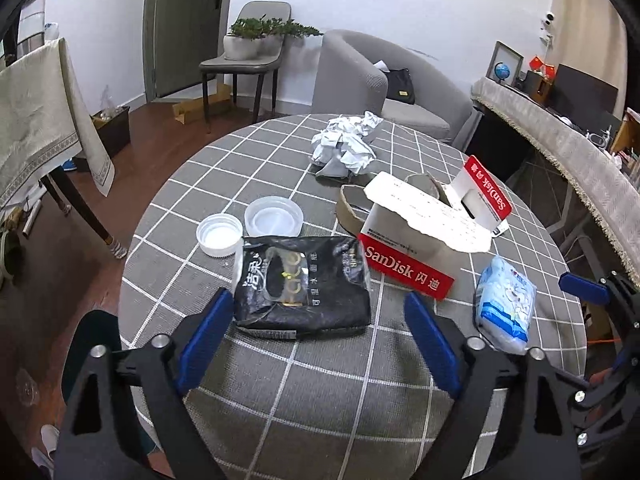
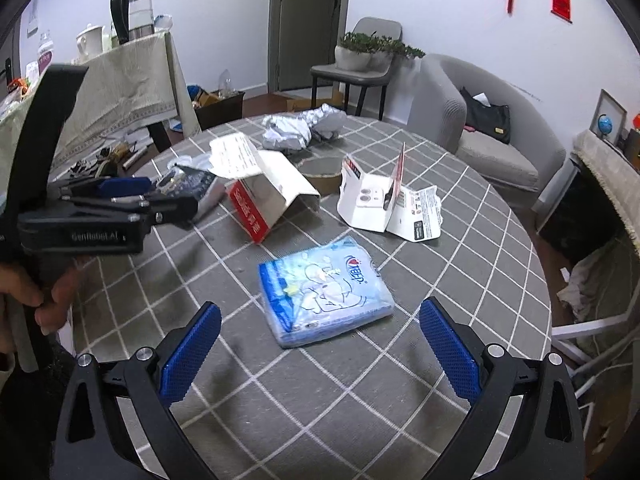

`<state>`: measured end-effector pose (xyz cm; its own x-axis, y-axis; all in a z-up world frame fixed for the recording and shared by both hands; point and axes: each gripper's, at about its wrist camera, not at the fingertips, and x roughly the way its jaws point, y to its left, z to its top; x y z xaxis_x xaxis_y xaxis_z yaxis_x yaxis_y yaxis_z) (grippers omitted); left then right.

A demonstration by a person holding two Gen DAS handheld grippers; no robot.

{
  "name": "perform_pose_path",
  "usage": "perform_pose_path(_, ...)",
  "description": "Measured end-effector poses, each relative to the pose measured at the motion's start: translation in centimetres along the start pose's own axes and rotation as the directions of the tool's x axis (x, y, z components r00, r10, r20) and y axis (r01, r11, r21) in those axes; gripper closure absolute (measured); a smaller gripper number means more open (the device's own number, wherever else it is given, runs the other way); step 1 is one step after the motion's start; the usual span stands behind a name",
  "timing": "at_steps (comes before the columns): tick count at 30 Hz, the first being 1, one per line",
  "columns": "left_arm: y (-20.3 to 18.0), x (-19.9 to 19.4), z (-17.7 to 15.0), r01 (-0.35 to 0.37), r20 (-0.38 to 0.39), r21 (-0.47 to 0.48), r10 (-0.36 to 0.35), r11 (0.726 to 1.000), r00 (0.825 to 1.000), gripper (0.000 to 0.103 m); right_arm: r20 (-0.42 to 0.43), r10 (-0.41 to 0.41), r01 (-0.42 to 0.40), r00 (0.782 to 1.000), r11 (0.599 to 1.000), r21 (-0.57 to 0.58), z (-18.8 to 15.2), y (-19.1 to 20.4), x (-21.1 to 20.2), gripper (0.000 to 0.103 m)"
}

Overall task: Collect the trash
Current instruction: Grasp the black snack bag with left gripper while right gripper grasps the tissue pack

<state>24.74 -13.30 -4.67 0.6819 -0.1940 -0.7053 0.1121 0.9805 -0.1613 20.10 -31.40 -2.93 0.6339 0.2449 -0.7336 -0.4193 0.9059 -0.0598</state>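
My left gripper [image 1: 318, 304] is open and empty, just short of a black crinkled tissue pack [image 1: 304, 284] on the round checked table [image 1: 320, 392]. Past it lie two clear plastic lids [image 1: 273, 216], a torn red and white SanDisk box [image 1: 416, 240], a cardboard tape ring [image 1: 352, 208] and crumpled white paper [image 1: 346, 146]. My right gripper [image 2: 320, 316] is open and empty, just short of a blue tissue pack [image 2: 324, 292], which also shows in the left wrist view [image 1: 506, 300]. A white torn package [image 2: 384, 204] lies further back.
The left gripper's body [image 2: 100, 208] reaches in over the table's left side. A grey armchair [image 2: 480, 132] stands behind the table, a chair with a plant [image 1: 256, 40] by the door, a cloth-covered side table [image 2: 120, 80] on the left and a cabinet [image 1: 560, 140] on the right.
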Motion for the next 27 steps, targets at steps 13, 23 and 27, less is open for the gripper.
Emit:
perform_pose_path(13, 1.3, 0.0, -0.2, 0.045, -0.010, -0.003, -0.045, 0.999, 0.999, 0.035, -0.079, 0.014, -0.019, 0.997, 0.998, -0.061, 1.1, -0.1, 3.0, 0.003)
perform_pose_path(23, 0.2, 0.8, -0.3, 0.026, -0.012, 0.045, -0.026, 0.999, 1.000, 0.010, -0.089, 0.006, -0.011, 0.996, 0.998, -0.058, 1.5, -0.5, 3.5, 0.003)
perform_pose_path(27, 0.3, 1.0, 0.0, 0.024, -0.025, 0.028, -0.023, 0.999, 0.999, 0.011, -0.100, 0.020, -0.025, 0.995, 0.999, -0.049, 1.8, -0.6, 3.9, 0.003)
